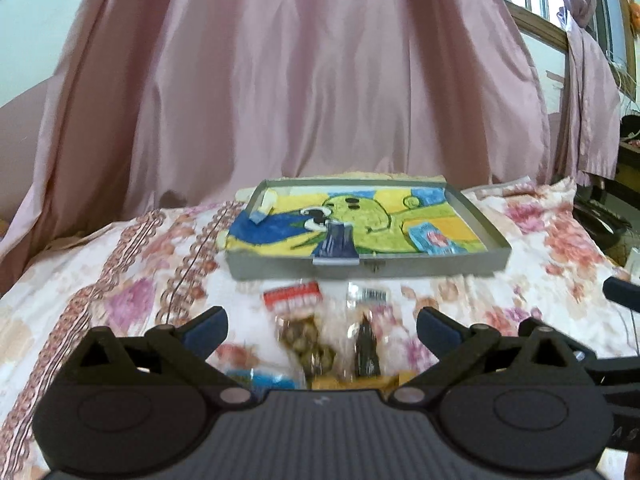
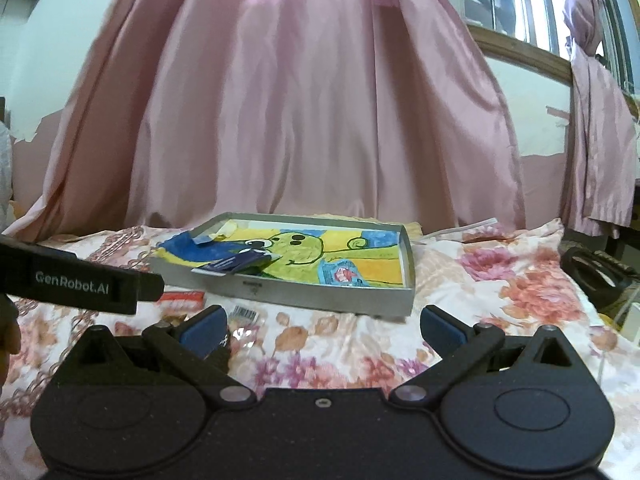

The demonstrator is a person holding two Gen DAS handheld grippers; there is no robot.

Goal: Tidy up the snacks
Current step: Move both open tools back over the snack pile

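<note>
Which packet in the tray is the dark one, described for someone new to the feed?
Find the shallow grey tray on the floral bedspread, lined with a green cartoon drawing. The dark blue packet lies at the middle of its near wall, overhanging the rim. The other packets inside are light blue or pale.

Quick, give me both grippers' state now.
Left gripper: open, holding nothing; snack packets lie below it.
Right gripper: open, holding nothing.

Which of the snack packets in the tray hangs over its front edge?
The dark navy packet, at the middle of the grey tray's front wall. The light blue packet and white-and-blue packet lie fully inside.
</note>
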